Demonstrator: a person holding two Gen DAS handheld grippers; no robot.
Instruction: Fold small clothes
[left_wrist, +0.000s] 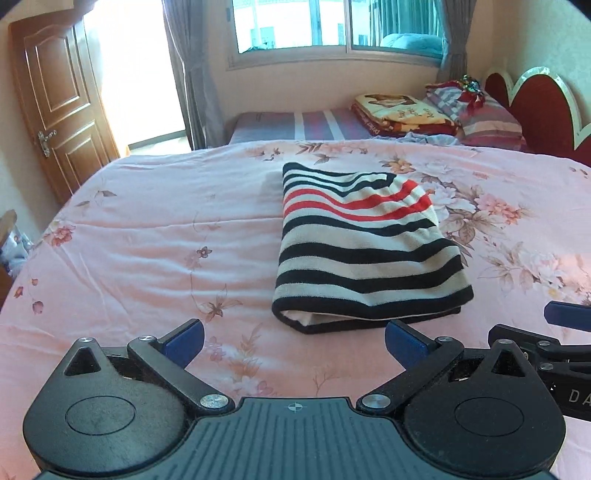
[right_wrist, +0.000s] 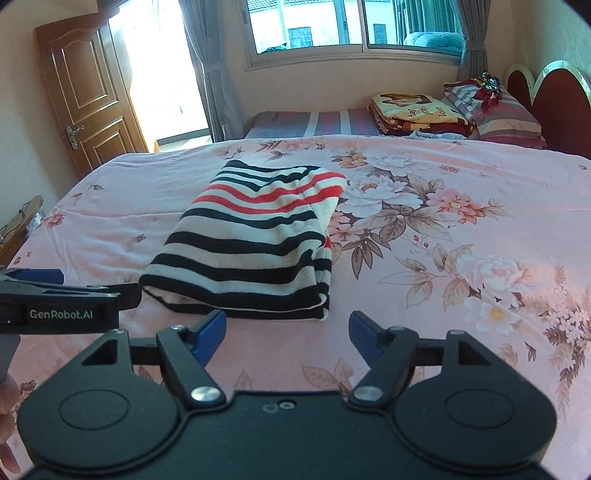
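Note:
A small striped knit garment (left_wrist: 358, 247), black and cream with red bands at its far end, lies folded into a compact rectangle on the pink floral bedspread (left_wrist: 147, 236). It also shows in the right wrist view (right_wrist: 255, 240). My left gripper (left_wrist: 293, 338) is open and empty, just short of the garment's near edge. My right gripper (right_wrist: 288, 330) is open and empty, also just short of the near edge. Each gripper shows at the edge of the other's view, the right one (left_wrist: 565, 317) and the left one (right_wrist: 37, 280).
Behind the pink bedspread (right_wrist: 461, 221) a striped mattress holds a folded blanket (right_wrist: 413, 110) and a pillow pile (right_wrist: 495, 107) against a red headboard (right_wrist: 554, 103). A wooden door (right_wrist: 85, 96) stands at the left, with a window (right_wrist: 332, 26) and curtains beyond.

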